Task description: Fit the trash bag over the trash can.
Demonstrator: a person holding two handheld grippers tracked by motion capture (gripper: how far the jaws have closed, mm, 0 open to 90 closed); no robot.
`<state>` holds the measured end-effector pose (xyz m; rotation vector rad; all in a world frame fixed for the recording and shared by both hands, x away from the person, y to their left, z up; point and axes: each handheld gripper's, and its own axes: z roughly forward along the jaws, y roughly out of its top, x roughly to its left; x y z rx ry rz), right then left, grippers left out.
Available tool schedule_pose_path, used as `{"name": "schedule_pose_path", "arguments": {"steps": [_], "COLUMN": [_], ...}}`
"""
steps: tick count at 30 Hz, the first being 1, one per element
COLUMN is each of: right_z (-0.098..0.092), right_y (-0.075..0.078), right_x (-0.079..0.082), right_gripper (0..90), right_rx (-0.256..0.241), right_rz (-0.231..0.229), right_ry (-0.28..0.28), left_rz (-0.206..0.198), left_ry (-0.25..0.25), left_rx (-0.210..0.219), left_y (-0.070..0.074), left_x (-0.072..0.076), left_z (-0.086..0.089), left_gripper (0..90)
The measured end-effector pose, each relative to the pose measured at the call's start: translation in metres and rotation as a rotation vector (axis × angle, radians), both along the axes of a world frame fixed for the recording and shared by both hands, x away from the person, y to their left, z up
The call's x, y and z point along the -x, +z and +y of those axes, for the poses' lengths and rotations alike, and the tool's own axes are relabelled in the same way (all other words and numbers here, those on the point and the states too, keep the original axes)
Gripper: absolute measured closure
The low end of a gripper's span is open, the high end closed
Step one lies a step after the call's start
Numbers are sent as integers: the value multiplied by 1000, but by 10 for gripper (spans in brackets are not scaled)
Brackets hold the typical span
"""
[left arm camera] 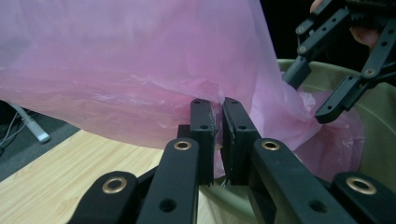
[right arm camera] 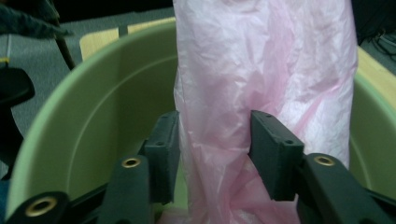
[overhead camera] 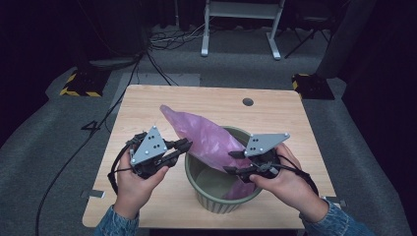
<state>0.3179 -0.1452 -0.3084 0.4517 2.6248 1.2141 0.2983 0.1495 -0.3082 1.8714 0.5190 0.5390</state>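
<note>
The left gripper (left arm camera: 217, 140) has its jaws pressed nearly together on a fold of the pink plastic bag (left arm camera: 140, 70), pinching the film between them just outside the near-left part of the bin's rim. In the high view the left gripper (overhead camera: 184, 147) sits beside the green bin (overhead camera: 196, 184), held by the person's left hand (overhead camera: 135, 182).

The right gripper (right arm camera: 215, 144) has its jaws set apart with a gathered strip of the pink plastic bag (right arm camera: 261, 70) between them; the film touches the right jaw, while on the left jaw's side contact cannot be told for sure. That gripper reaches over the bin's rim, and its jaws hang inside the green bin (right arm camera: 93, 116). In the high view the right gripper (overhead camera: 231, 162) is over the bin's right side, held by the right hand (overhead camera: 280, 179).

The pink plastic bag (overhead camera: 206, 135) slants from inside the bin up and over its far-left rim, its free end lying toward the middle of the counter (overhead camera: 295, 123). The bin stands near the counter's near edge, roughly midway along it.
</note>
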Motion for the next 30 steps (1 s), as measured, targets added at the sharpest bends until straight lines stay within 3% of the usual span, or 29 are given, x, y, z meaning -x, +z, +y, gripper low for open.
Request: {"name": "schedule_pose_path", "arguments": {"steps": [10, 15, 17, 20, 21, 30], "right_z": [-9, -2, 1, 3, 3, -17], "right_y": [29, 32, 30, 27, 26, 5], "right_x": [9, 6, 2, -2, -4, -19], "right_gripper": [402, 401, 509, 844, 900, 900], "right_rx": [-102, -129, -119, -76, -64, 4], "right_rz": [-88, -107, -105, -104, -103, -50], "right_ry": [-22, -32, -30, -6, -6, -112], "left_rz": [7, 13, 12, 13, 15, 24], "left_ry": [-20, -30, -35, -38, -38, -29], "left_rx": [-17, -22, -24, -22, -22, -17], "left_y": [-1, -2, -3, -4, -5, -9], "left_x": [-2, -2, -2, -1, -1, 0], "left_z": [-11, -14, -15, -15, -14, -9], "left_gripper": [862, 864, 864, 864, 864, 867]}}
